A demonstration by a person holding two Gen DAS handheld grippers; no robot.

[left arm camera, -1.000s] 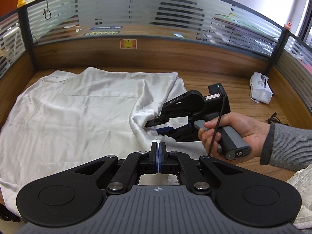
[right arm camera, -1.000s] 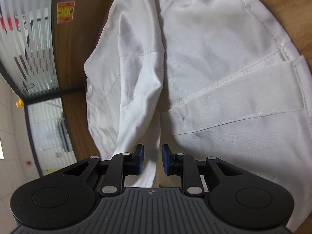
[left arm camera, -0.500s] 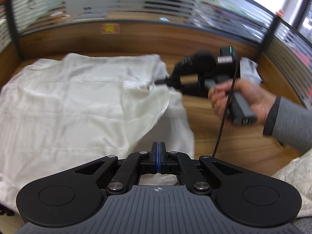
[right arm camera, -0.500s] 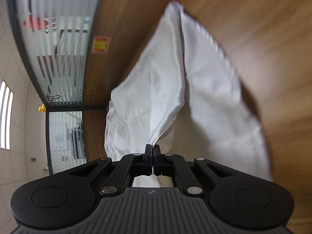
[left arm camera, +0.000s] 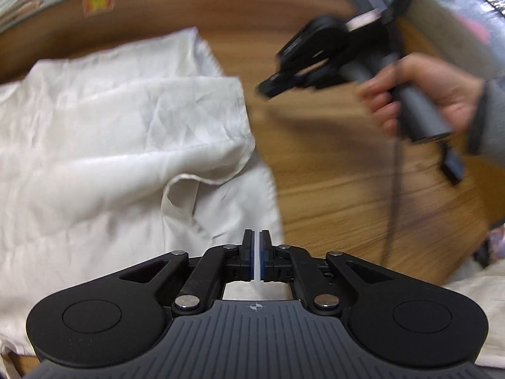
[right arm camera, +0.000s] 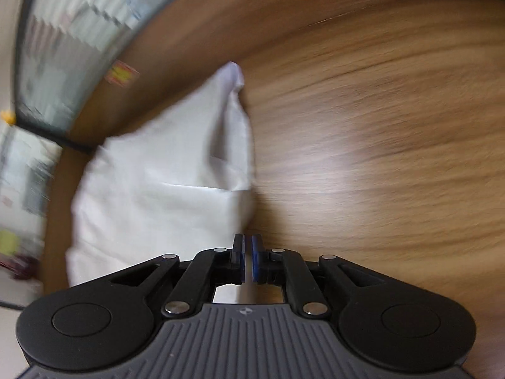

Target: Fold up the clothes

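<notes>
**Two hand-held grippers clear of the white shirt**

Two tools are in play over a wooden counter (left arm camera: 347, 189). The left hand-held gripper (left arm camera: 256, 254) points down over the near right part of a white shirt (left arm camera: 94, 145); its jaws have just opened a crack, a thin slit shows between the blue pads, and no cloth is caught in it. The shirt lies spread across the left half of the counter, reaching toward the back wall, with one flap folded over so its hemmed edge curls near the shirt's right border.

Right of that border the bare wood is open all the way to the counter's right side. There the right hand-held gripper (left arm camera: 268, 87), blurred, hangs above the wood, held by a hand (left arm camera: 419, 94) in a grey sleeve (left arm camera: 492, 120), apart from the cloth. In its own view its jaws have also just parted slightly, nothing between them, tips beside the shirt's edge (right arm camera: 249, 189).
</notes>
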